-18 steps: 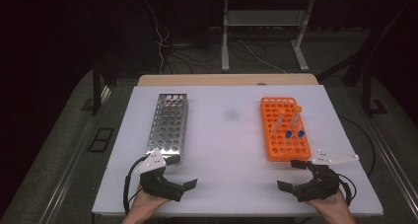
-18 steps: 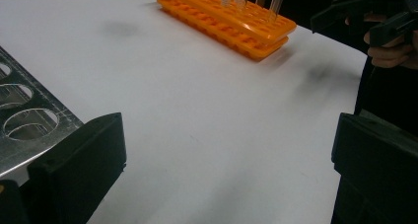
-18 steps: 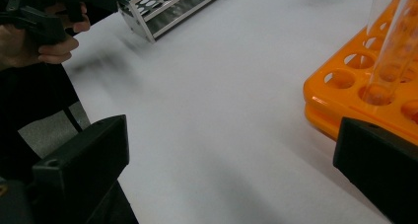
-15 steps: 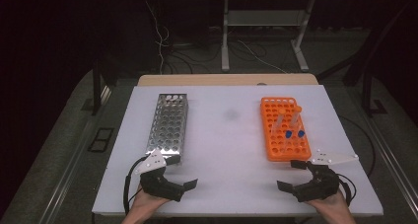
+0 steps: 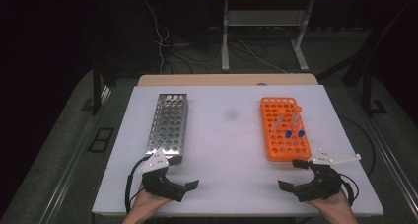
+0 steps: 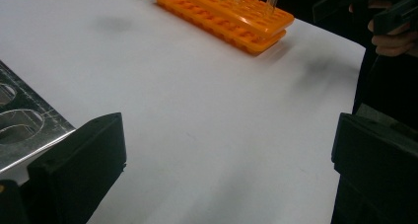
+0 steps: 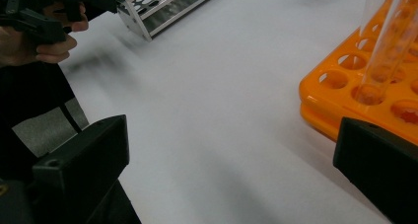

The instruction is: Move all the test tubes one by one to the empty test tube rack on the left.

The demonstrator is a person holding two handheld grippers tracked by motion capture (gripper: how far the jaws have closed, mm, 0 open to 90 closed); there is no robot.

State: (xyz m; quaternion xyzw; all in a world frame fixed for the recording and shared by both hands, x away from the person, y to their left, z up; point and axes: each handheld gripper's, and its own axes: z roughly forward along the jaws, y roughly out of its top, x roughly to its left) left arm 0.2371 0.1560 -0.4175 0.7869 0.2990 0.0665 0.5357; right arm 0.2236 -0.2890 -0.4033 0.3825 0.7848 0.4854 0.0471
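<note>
A silver metal tube rack (image 5: 167, 128) stands on the left half of the white table (image 5: 226, 150), its holes bare. On the right half sits an orange rack (image 5: 285, 130) with a few clear tubes, two of them blue-capped (image 5: 294, 134). My left gripper (image 5: 181, 174) rests at the front edge just below the metal rack, open with nothing between its jaws (image 6: 222, 169). My right gripper (image 5: 292, 174) is at the front edge below the orange rack, also open with bare table between its jaws (image 7: 231, 165). A clear tube (image 7: 389, 46) rises from the orange rack (image 7: 345, 86) close by.
The metal rack's corner (image 6: 19, 125) lies beside my left jaw. The orange rack (image 6: 231, 17) and the other hand (image 6: 394, 31) are farther off. Cables and desk legs (image 5: 226, 31) stand on the dark floor beyond the table.
</note>
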